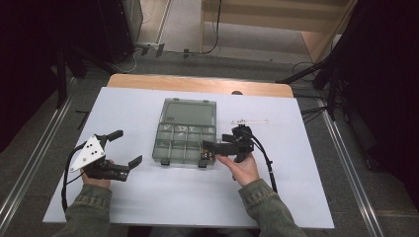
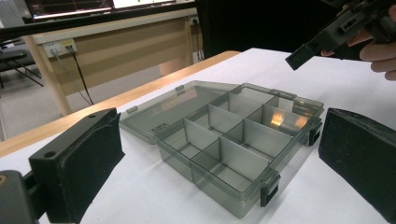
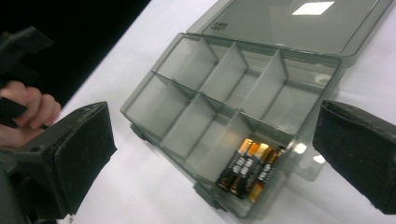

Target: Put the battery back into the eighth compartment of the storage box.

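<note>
Batteries (image 3: 250, 167) in organizer box's (image 1: 187, 129) near corner compartment, thin rod (image 1: 249, 121) beyond.

Open grey compartment box (image 1: 185, 132) on white table (image 1: 148, 197), between left gripper (image 1: 118, 148) and right gripper (image 1: 210, 148).

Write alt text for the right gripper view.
Batteries lie side by side in a near corner compartment of an open, smoky-clear organizer box on a white table. The right gripper has its black jaws spread wide above the box, holding nothing.
</note>
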A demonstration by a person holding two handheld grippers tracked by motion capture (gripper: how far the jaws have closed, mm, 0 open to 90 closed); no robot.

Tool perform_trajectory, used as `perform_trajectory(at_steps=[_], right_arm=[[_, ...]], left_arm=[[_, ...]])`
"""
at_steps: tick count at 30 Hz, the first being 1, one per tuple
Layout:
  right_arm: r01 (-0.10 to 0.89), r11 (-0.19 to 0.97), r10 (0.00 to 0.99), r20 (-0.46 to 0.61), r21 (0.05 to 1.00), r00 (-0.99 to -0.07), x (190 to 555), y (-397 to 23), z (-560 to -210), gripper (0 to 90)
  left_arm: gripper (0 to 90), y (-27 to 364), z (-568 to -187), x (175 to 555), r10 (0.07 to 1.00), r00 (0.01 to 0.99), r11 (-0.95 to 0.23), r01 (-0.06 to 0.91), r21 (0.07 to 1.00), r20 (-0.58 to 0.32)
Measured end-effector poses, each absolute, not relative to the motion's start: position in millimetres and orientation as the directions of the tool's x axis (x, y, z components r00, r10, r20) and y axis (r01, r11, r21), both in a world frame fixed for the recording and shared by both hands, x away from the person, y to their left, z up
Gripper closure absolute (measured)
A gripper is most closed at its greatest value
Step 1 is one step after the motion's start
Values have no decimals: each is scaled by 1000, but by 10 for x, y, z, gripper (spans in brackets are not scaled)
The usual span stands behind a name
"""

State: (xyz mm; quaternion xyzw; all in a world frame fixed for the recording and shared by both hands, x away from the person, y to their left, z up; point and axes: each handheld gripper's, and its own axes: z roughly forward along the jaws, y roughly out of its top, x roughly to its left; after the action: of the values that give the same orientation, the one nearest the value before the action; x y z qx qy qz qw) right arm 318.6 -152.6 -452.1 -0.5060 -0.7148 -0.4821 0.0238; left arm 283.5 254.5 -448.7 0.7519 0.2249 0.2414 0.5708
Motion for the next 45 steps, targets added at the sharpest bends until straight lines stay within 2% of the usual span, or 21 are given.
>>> perform_trajectory(at_steps=[6, 11, 19, 26, 37, 41, 45], right_arm=[[699, 48, 716, 463, 714, -523, 3117, -1580, -4483, 11], [641, 108, 752, 360, 760, -553, 2975, -1686, -4429, 22], [586, 84, 752, 335, 806, -568, 2846, -1871, -4414, 37], [550, 92, 788, 277, 830, -550, 2745, -1930, -4384, 45], [453, 30, 810, 244, 891, -534, 2497, -2213, -4405, 59], [475, -9, 833, 269, 880, -484, 2452, -2368, -4473, 61], [456, -23, 862, 248, 890, -441, 2409, -2515, -4545, 77]], left_arm=[[0, 2553, -4484, 2835, 618, 779, -248, 63, 967, 108], [0, 2551, -4485, 2836, 617, 779, -248, 63, 967, 108], [0, 2549, -4484, 2833, 620, 778, -242, 60, 969, 106], [0, 2550, -4485, 2832, 619, 779, -243, 61, 968, 106], [0, 2548, -4484, 2832, 616, 780, -248, 61, 967, 109], [0, 2547, -4484, 2834, 616, 780, -247, 62, 967, 107], [0, 2544, -4484, 2834, 617, 780, -243, 60, 968, 106]])
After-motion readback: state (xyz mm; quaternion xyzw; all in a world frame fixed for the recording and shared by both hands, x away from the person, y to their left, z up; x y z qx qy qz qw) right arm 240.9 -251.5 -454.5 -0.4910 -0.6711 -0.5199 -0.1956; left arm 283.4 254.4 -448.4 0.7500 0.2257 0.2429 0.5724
